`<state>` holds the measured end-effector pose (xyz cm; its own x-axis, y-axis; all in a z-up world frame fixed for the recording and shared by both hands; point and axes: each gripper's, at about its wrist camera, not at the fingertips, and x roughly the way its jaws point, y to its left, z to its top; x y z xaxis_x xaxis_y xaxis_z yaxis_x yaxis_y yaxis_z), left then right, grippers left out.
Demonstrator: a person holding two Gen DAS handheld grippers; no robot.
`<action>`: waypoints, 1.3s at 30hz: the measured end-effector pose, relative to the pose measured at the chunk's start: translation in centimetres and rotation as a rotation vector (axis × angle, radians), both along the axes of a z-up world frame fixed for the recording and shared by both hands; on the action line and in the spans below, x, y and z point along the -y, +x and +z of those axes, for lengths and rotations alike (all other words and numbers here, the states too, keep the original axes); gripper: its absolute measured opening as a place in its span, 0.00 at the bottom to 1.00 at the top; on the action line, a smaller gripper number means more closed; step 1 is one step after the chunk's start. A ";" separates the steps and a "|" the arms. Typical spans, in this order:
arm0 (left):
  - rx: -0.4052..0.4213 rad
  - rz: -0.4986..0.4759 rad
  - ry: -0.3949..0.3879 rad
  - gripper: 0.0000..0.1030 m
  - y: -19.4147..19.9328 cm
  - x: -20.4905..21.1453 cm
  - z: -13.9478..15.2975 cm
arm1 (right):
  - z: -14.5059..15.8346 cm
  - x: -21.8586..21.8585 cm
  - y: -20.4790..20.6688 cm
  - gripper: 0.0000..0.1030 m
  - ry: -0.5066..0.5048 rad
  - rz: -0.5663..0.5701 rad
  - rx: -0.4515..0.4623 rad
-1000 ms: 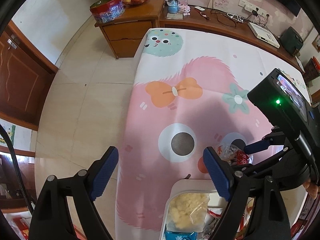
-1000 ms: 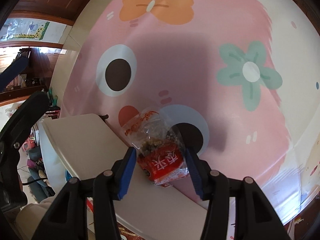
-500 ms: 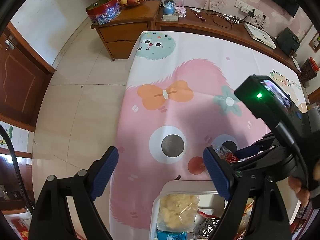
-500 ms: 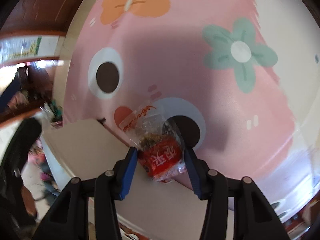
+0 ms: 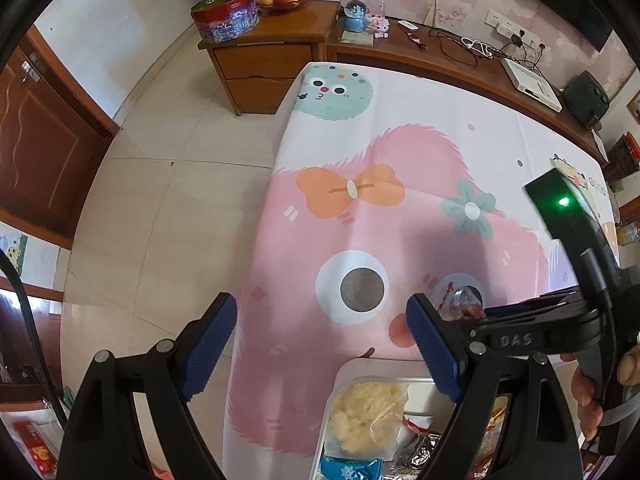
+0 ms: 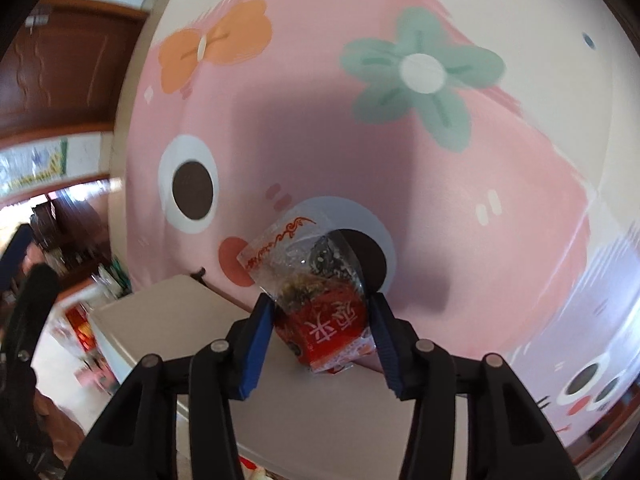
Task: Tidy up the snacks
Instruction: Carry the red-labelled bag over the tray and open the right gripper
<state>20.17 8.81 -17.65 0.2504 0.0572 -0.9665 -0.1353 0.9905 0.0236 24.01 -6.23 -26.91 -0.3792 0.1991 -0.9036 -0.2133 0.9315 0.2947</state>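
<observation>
Right view: right gripper (image 6: 320, 320) clamped on red packet (image 6: 324, 320), jaws just closing.
Left view: left gripper (image 5: 320, 344) spread, empty; tray (image 5: 360, 372) snacks visible.

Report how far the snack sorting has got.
Done: yellow puffed snack bag and blue packet lie in the white tray. In hand: right tongs have been closing on the red snack packet. Left: placing it; left tongs empty.

Left gripper (image 5: 322, 348) jaws wide, right gripper (image 6: 322, 334) jaws closing
</observation>
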 end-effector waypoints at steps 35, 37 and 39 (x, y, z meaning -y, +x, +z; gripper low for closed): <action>0.157 -0.318 -0.042 0.91 -11.9 6.2 11.1 | 23.1 6.3 -16.7 0.47 0.003 -0.259 0.598; 0.168 -0.333 -0.044 0.92 -12.8 6.3 11.6 | 23.6 6.4 -17.9 0.48 -0.004 -0.279 0.610; 0.184 -0.346 -0.031 0.93 -13.8 6.4 12.0 | 24.1 6.4 -19.0 0.48 -0.020 -0.291 0.626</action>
<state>6.38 2.38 -5.66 0.4185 -0.0897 -0.9038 0.2076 0.9782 -0.0010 5.00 -12.66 -2.84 0.2814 0.1947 -0.9396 -0.0784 0.9806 0.1798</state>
